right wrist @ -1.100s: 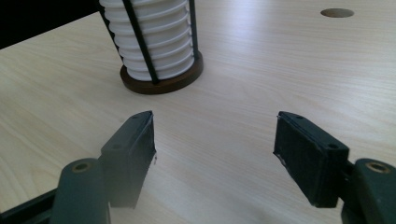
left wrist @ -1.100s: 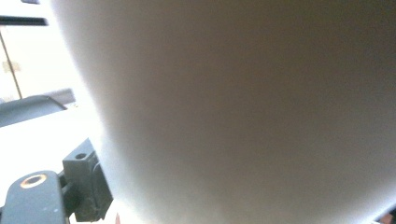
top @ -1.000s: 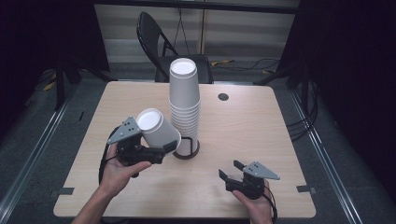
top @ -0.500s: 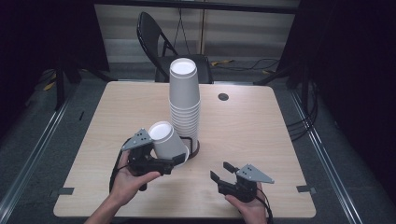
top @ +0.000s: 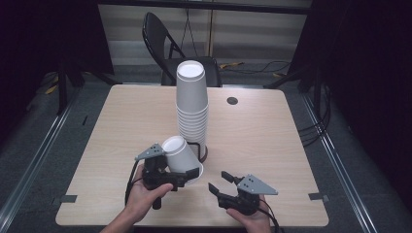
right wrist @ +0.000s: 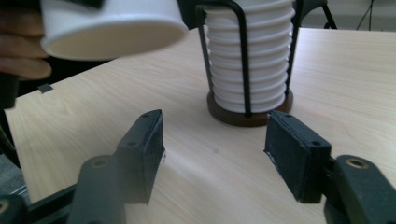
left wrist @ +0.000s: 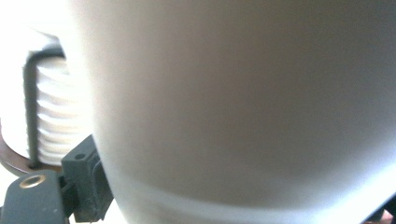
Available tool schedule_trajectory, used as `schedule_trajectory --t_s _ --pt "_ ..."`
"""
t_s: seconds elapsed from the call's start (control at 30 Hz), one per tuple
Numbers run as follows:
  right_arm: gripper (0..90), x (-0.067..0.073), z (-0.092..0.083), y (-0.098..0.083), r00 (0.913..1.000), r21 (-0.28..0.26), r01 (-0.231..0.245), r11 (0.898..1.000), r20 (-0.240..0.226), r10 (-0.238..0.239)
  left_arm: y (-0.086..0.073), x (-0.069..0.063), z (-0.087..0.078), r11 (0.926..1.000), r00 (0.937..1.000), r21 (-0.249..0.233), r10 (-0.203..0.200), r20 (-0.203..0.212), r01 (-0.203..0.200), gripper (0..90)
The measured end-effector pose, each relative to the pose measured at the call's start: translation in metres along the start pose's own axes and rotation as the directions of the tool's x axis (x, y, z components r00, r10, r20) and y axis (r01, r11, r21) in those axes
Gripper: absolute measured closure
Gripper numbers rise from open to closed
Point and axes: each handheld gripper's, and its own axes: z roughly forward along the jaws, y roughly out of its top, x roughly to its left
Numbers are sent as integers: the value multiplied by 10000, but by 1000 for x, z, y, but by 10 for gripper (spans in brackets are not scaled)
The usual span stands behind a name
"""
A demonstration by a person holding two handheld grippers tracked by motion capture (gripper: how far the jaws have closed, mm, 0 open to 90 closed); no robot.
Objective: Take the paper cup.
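High view: the left gripper [top: 187,175] sat in the lower centre-left of the frame, clamped on a single white paper cup [top: 180,154] that lay tilted, its closed base toward the upper left and its mouth toward the lower right, just above the table [top: 121,121]. The cup hung just beside the wire cup holder [top: 202,151] at frame centre, which carried a tall stack of cups [top: 192,104]. The right gripper [top: 219,181] lay low in the lower centre-right, jaws apart with nothing between them; they had just been narrowing. A black folding chair [top: 165,43] stood beyond the table at upper centre. Left gripper view: the cup's wall [left wrist: 243,107] took up most of the frame, blurred and very close; one black jaw showed at the lower left against it, with the ribbed stack [left wrist: 56,112] at the left edge. Right gripper view: both black pads [right wrist: 147,144] stood apart over bare wood; holder and stack [right wrist: 250,60] rose at upper centre, the held cup [right wrist: 112,28] at upper left with fingers [right wrist: 21,51] beside it.
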Motion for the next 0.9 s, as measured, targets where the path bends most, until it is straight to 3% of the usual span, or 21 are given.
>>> schedule_trajectory --t_s 0.1,0.23,0.4,0.57,0.63,0.77,0.8,0.9 --pt "405 5 1 2 9998 -112 132 9998 -125 -134 -4 2 3 9983 9981 103 -571 249 569 111" --pt "409 11 2 6 9991 -190 380 9991 -167 -384 -5 3 6 9927 9910 161 -1203 581 1195 111" --pt "436 18 7 10 9966 -195 780 9968 -259 -785 -7 3 8 9854 9834 351 -1685 677 1664 111" --pt "484 21 12 8 9975 -395 665 9970 -210 -673 -8 6 10 9750 9736 434 -2202 610 2178 111" --pt "503 22 12 9 9970 -426 741 9963 -193 -750 -10 9 11 9626 9594 467 -2698 823 2667 111" --pt "533 22 14 12 9957 -638 918 9937 -88 -926 -12 12 12 9457 9407 592 -3243 996 3197 111" --pt "538 22 14 13 9958 -678 906 9936 -66 -913 -12 14 12 9349 9277 636 -3545 1171 3493 111" --pt "548 23 16 15 9953 -791 962 9922 -37 -968 -13 16 12 9229 9137 709 -3847 1307 3785 112"
